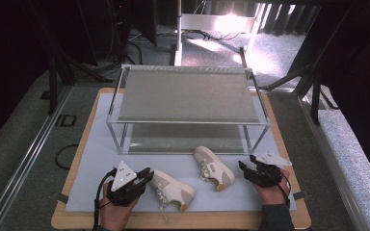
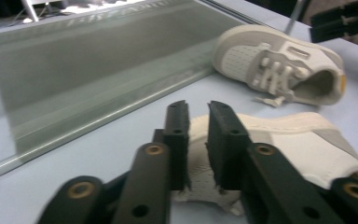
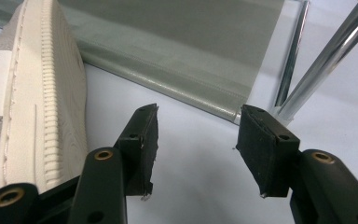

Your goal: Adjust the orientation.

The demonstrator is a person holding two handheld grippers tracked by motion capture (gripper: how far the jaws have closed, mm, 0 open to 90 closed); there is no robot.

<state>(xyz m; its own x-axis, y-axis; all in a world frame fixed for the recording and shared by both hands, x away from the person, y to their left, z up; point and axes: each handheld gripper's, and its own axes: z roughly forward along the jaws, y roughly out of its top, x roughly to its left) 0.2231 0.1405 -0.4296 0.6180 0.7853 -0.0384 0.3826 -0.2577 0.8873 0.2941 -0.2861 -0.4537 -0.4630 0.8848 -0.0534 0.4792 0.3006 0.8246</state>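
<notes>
- I judge the step in hand as picking up the near shoe (image 1: 173,189), which lies on its side on the worktop (image 1: 91,159), in front of the 2-level rack (image 1: 188,96), so that it can go on a shelf.
- The left gripper (image 1: 144,176) is at the heel end of this shoe. In the left gripper view its fingers (image 2: 179,135) stand nearly together, with a narrow gap, and the pale shoe edge (image 2: 279,140) lies just behind and under them. I cannot tell for sure if they pinch the fabric or only hover above it.
- Before I lift, I want to see the collar or heel tab truly between the fingers. If it is not, I open a little, go lower, and close again.
- I lift slowly and keep the shoe level, because a pinch on a soft edge can slip and the laces (image 1: 163,204) hang loose.
- The right gripper (image 1: 246,165) has its fingers (image 3: 142,140) released, with nothing between them. It waits just beside the sole of the second shoe (image 1: 214,167), near the rack leg (image 3: 326,60).
- I keep the right hand still and away from the metal leg until the first shoe is placed.
- The lower shelf (image 1: 183,139) is the nearest target, so I approach it from the front.
</notes>
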